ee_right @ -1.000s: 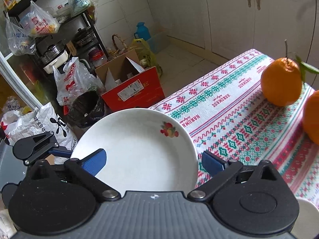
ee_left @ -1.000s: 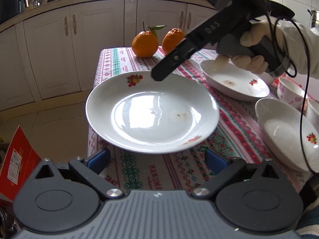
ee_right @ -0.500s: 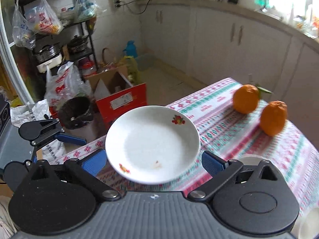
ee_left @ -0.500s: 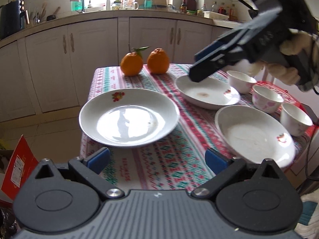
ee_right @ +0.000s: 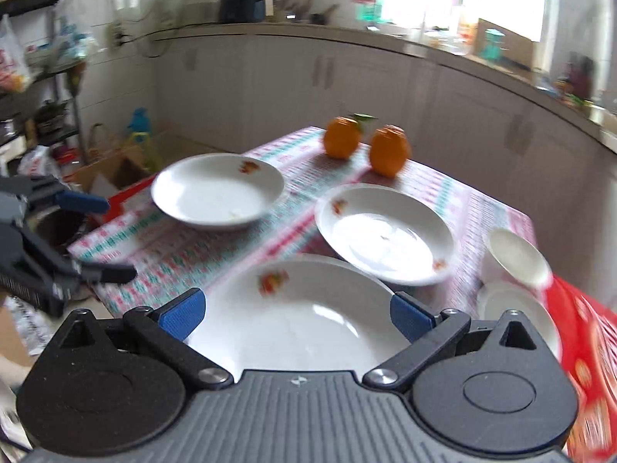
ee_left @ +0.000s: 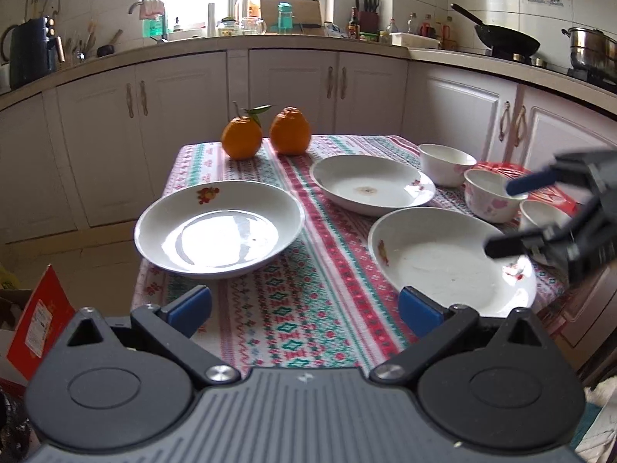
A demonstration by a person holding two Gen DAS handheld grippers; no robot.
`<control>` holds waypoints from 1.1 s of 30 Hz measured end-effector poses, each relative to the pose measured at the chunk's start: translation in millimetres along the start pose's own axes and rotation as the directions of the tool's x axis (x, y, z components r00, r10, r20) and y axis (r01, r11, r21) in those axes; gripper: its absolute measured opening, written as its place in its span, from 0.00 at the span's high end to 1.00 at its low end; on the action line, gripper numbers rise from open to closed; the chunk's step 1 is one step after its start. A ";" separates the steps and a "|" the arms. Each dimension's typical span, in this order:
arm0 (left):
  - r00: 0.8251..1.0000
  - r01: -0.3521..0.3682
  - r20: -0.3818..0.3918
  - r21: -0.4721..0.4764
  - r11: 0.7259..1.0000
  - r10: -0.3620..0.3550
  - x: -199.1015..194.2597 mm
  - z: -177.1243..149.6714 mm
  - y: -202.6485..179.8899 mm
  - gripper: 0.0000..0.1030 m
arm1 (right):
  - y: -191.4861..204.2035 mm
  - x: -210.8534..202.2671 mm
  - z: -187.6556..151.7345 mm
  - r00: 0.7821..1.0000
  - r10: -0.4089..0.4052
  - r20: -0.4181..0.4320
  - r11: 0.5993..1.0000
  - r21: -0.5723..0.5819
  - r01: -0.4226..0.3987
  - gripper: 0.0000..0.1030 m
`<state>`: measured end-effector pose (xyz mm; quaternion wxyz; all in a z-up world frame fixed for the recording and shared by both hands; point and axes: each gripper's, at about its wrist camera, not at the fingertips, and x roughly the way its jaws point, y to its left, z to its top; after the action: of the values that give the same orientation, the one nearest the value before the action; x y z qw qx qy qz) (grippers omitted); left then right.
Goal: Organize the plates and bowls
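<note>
- Left wrist view: the left tool (ee_left: pixel 304 306) sits at the bottom centre of the frame, its blue-padded fingers spread wide and holding nothing.
- Three white plates lie on the table (ee_left: pixel 308 308), which has a patterned cloth: the left plate (ee_left: pixel 219 229) at centre left, the far plate (ee_left: pixel 372 185) above centre, the near plate (ee_left: pixel 451 260) at lower right.
- The right tool (ee_left: pixel 509 218) enters from the right edge, fingers parted and empty, hovering over the near plate's right rim.
- In the right wrist view (blurred), that near plate (ee_right: pixel 297 308) lies directly ahead between the fingers, so the right hand seems nearer to it.
- Plates are shallow, glossy, each with a small fruit motif.
- Three small bowls (ee_left: pixel 447 164) cluster at the right, apart from the plates.
- Two oranges (ee_left: pixel 242 141) stand at the far edge.
</note>
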<state>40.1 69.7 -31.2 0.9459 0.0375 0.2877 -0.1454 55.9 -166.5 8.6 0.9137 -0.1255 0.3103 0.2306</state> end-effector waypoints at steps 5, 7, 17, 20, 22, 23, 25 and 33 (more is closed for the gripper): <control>0.999 0.042 -0.017 0.039 0.998 -0.041 7.5 3.4 -13.9 0.01 | 1.0 -14.1 -37.0 1.000 -0.010 -0.021 0.999 0.034 0.010 0.00; 0.998 0.056 -0.021 0.052 0.997 -0.055 10.6 4.8 -18.8 0.01 | 1.0 -15.8 -47.4 0.999 -0.013 -0.036 0.999 0.047 0.015 0.00; 0.992 0.118 -0.053 0.140 0.983 -0.112 36.4 23.2 -35.7 0.01 | -4.6 -7.5 -75.9 0.997 -0.020 -0.071 0.996 0.088 0.026 0.00; 0.988 0.149 -0.070 0.152 0.977 -0.139 46.5 28.6 -38.1 0.01 | -5.5 0.8 -77.8 0.997 -0.009 -0.083 0.996 0.084 0.016 0.00; 0.984 0.171 -0.086 0.172 0.970 -0.158 53.8 31.5 -40.6 0.01 | -5.3 5.3 -79.9 0.996 -0.019 -0.091 0.997 0.075 0.025 0.00; 0.981 0.183 -0.096 0.179 0.967 -0.168 58.1 33.1 -42.1 0.01 | -5.4 7.4 -80.7 0.995 -0.022 -0.095 0.997 0.074 0.029 0.00; 0.974 0.214 -0.119 0.192 0.958 -0.194 66.9 36.5 -44.6 0.01 | -7.0 10.7 -81.8 0.995 -0.012 -0.097 0.996 0.088 0.021 0.00; 0.939 0.314 -0.213 0.213 0.925 -0.269 101.4 51.0 -48.9 0.01 | -11.4 15.0 -78.6 0.997 0.001 -0.077 0.994 0.106 0.007 0.00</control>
<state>133.2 -10.5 -44.5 0.8718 0.1228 0.3545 -0.3150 32.1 -200.4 -60.8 0.9068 -0.0860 0.3567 0.2075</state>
